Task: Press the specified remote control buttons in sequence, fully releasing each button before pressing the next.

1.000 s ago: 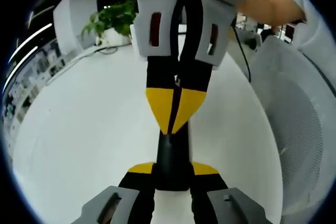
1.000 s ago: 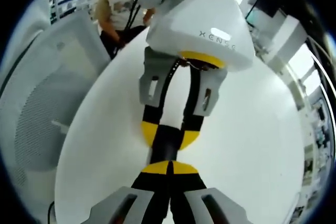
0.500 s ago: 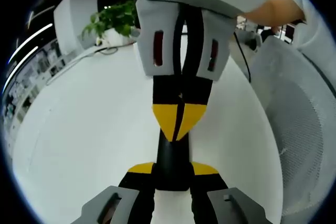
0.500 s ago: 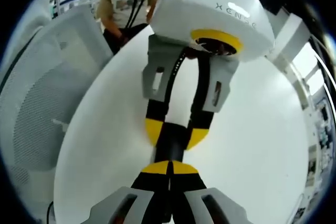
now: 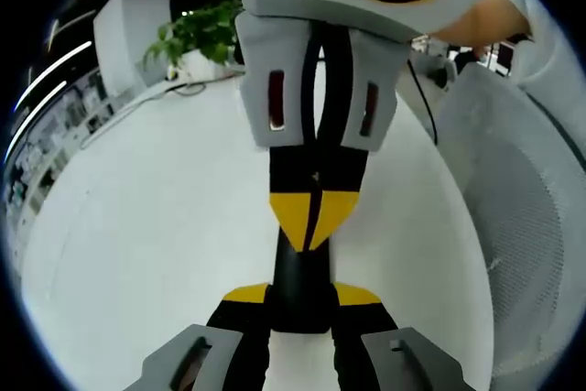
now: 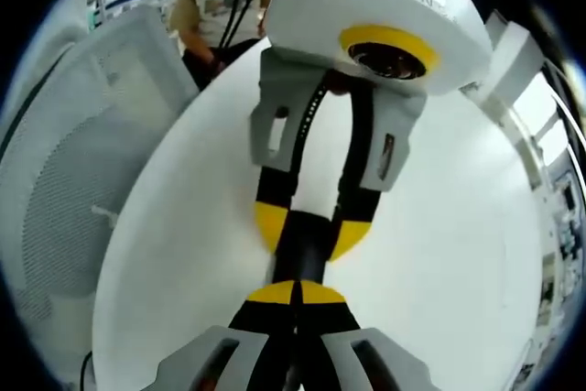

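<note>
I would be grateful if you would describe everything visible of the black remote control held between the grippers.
The remote control looks like a slim, dark, matte bar; no buttons can be made out. It is held above the white table. In the left gripper view the left gripper clasps its near end between yellow-tipped jaws, while the right gripper, jaws together, points down onto its far end. In the right gripper view it sits between both grippers' tips.

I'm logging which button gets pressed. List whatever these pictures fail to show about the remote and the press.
- Left gripper view: the remote's buttons. Its face is a dark strip, clamped by the left tool and covered at its far end by the right tool's shut tips.
- Right gripper view: whether a button is being pressed. The right tool's own shut jaws hide the contact spot.
- Both views: the remote's full length, hidden between the two tools.
</note>
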### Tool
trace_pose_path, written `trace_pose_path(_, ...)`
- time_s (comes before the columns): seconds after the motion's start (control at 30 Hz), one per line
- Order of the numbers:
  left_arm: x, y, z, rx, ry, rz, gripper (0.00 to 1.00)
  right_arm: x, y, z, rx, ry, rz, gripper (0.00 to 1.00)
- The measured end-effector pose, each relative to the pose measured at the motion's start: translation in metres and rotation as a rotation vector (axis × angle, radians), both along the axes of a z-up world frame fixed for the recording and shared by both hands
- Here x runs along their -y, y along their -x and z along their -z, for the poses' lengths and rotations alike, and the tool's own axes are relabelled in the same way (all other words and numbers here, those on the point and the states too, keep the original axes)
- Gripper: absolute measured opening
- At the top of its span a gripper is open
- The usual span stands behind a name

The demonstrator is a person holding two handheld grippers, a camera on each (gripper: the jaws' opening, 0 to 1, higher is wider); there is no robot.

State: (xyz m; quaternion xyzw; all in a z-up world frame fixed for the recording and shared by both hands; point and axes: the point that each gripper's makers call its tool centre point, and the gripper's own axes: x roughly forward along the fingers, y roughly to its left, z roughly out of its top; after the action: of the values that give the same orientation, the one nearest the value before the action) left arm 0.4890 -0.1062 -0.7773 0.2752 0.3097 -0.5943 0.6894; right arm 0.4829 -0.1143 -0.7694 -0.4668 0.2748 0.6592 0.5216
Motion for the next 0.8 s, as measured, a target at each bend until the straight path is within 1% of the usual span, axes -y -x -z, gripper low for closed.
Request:
trace_pose_path(0.13,0.0001,0.0,-0.0001,0.0,0.001,0.0,0.24,-0.0003,-0.0003,0.0003,-0.003,-0.001,-0.001,0.0)
trace_pose_path(0.3,0.0001,-0.0002,-0.0001,0.0,0.001,0.0,0.24,-0.0004,-0.0011,0.0008,-0.023,-0.008,0.012,0.0)
trace_pose_path(0.47,0.0001,-0.0003,0.0001,0.0,0.0,0.0,0.24,-0.0006,-0.0015,0.0018,-0.029,0.0,0.024,0.0)
trace_pose_path(0.6,0.0002,-0.0003,0.0004,0.001,0.003,-0.001,0.24,-0.0008,-0.0016,0.0024,-0.02,0.012,0.027,0.0)
trace_pose_path(0.7,0.0002,-0.0003,0.0006,0.001,0.003,-0.001,0.24,-0.0009,-0.0023,0.0027,-0.029,0.017,0.046,0.0)
trace_pose_path(0.8,-0.0003,-0.0004,0.0008,0.001,0.003,0.0,0.24,-0.0011,-0.0019,0.0027,-0.026,0.024,0.044,0.0)
